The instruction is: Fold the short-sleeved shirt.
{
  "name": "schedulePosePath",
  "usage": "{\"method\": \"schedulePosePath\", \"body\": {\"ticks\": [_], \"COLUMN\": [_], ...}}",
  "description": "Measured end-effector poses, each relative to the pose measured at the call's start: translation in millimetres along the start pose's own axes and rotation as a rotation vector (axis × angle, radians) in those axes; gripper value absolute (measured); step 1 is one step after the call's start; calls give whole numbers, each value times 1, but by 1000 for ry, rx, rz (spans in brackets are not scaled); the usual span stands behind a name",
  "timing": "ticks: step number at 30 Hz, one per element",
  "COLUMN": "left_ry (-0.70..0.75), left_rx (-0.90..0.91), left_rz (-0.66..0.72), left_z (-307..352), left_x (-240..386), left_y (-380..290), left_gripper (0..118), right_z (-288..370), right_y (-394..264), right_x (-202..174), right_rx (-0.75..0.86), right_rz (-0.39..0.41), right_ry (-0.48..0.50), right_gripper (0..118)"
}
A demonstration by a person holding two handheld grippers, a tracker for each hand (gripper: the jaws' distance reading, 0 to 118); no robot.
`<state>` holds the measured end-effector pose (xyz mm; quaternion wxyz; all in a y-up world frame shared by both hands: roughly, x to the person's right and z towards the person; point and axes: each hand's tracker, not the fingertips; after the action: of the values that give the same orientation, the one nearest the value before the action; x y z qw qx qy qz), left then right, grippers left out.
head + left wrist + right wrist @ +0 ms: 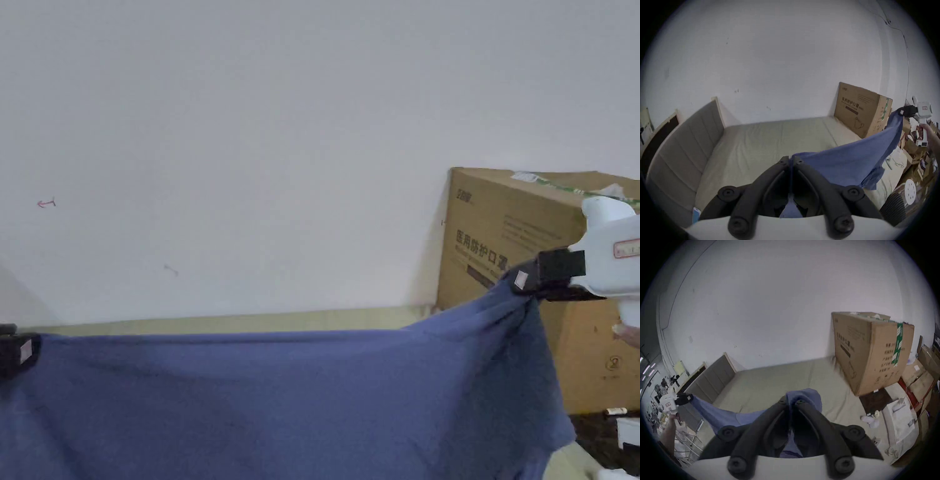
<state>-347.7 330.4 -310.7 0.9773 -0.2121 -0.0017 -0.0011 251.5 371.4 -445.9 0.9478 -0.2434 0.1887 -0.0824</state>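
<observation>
Shirt (281, 400) stretched aloft, left gripper (792, 160), right gripper (791, 400) clamping top edge

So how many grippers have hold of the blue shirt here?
2. The left gripper is clamped on one end of the blue shirt, at the head view's left edge; the right gripper pinches the other end, by the cardboard box.

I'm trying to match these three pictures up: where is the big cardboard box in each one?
Head view: cardboard box at the right edge, behind the raised blue shirt.
Left gripper view: right of centre, standing on the bed's far corner.
Right gripper view: upper right, large and close.
Shared landmark: the grey headboard.
</observation>
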Motion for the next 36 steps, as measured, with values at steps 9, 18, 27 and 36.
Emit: {"method": "schedulePosePath", "body": {"ticks": [9,18,27,36], "left_ry": [37,80,144,177], "left_rx": [117,153,220,185], "left_rz": [9,29,29,5], "left_z": [-27,-109,-193,-271], "left_x": [-16,-32,-44,-39], "left_y": [83,139,203,196], "left_gripper": [2,2,2,2], "right_z": [-24,-104,-168,-234], "right_y": [101,188,254,247], "right_x": [-31,-45,-48,-32], "right_rx": [105,201,295,279], "right_rz": [52,91,111,143], "right_ry": [-44,-126,-178,-223], "right_gripper": [2,2,2,2]}}
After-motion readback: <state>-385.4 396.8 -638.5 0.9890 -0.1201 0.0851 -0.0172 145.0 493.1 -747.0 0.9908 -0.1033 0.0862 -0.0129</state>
